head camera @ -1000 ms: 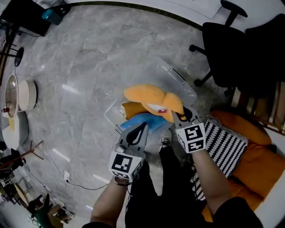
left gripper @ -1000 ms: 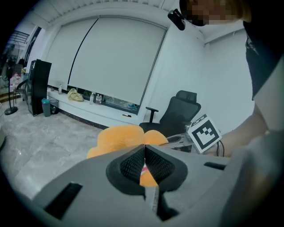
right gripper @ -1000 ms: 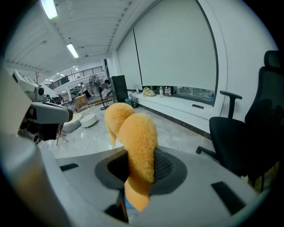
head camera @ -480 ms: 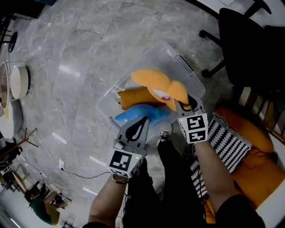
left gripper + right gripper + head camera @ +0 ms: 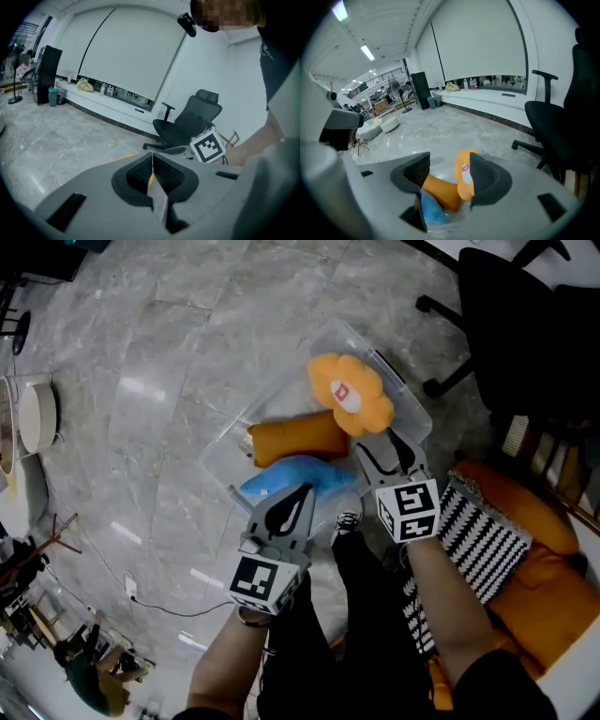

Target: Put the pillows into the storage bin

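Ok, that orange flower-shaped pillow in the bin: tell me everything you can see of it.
The flower pillow is a plush, orange-yellow cushion with rounded petal lobes and a white round centre bearing a small red mark. It sits in the clear storage bin, at the bin's far right end, face up toward the head view and seemingly propped rather than flat. Its lower edge meets the orange roll pillow. The right gripper, whose jaws have just been opening, stands open beside it with no pad pressing on it.

We look down on a grey marble floor [image 5: 169, 352] with glints of light, a black office chair [image 5: 525, 315] at its right edge. Across the room we see a white blind [image 5: 126, 51], a sill [image 5: 108, 101] with bottles, a black cabinet [image 5: 47, 75] and ceiling strip lights [image 5: 368, 52]
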